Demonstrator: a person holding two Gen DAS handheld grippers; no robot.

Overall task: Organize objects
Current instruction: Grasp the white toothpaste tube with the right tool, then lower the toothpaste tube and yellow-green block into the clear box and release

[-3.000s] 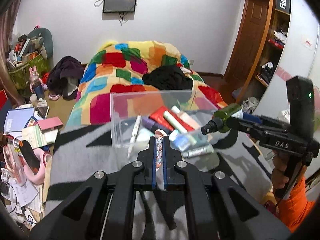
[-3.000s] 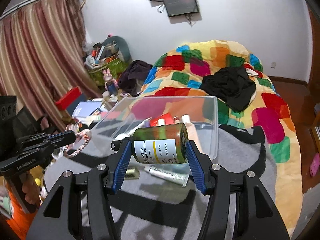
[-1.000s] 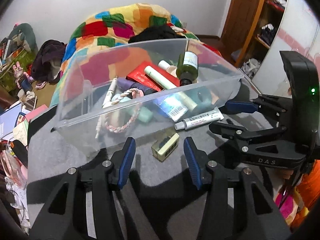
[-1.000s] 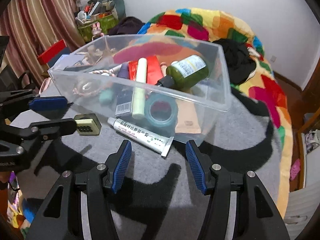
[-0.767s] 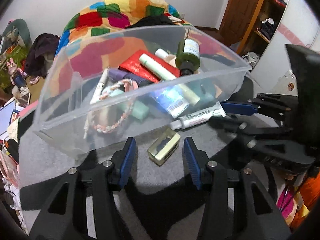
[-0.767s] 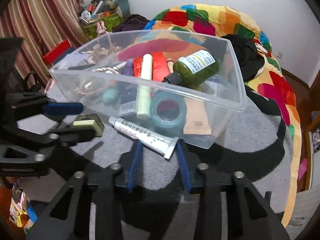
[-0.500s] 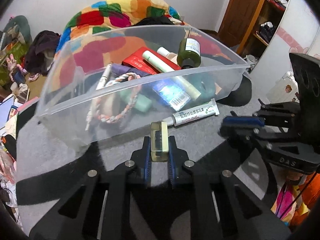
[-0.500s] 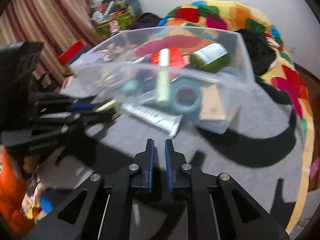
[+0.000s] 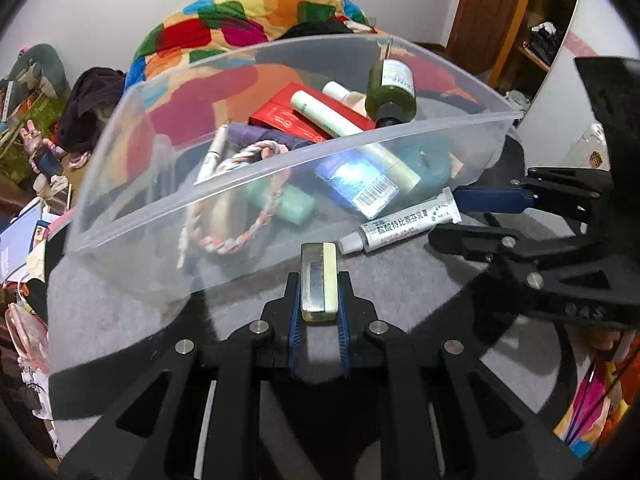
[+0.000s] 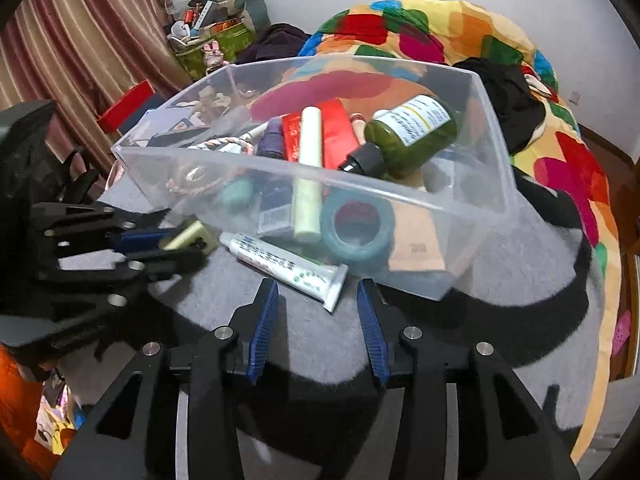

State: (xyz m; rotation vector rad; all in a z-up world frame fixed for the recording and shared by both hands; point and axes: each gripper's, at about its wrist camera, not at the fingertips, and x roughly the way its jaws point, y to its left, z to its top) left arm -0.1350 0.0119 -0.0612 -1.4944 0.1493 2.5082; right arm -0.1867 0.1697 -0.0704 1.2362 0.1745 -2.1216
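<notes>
My left gripper [image 9: 319, 280] is shut on a small pale-yellow box [image 9: 319, 276] just above the grey cloth, in front of the clear plastic bin [image 9: 280, 168]. It also shows in the right wrist view [image 10: 188, 236]. My right gripper [image 10: 316, 300] is open, its fingers on either side of the crimped end of a white ointment tube [image 10: 288, 266] that lies on the cloth against the bin [image 10: 460, 208]. The tube shows in the left wrist view [image 9: 400, 226]. Inside the bin lie a green bottle [image 10: 408, 136], a red box, a pale tube, a braided rope and a tape roll.
The grey cloth [image 10: 500, 320] covers the round table. A bed with a patchwork quilt [image 10: 460, 28] stands behind the bin. Clutter, books and bags lie on the floor at left [image 9: 24, 216]. A wooden shelf [image 9: 520, 20] is at the far right.
My left gripper has shut on the small yellow box. My right gripper shut briefly, then opened again around the end of the ointment tube. Before that, the green bottle and rope went into the bin.
</notes>
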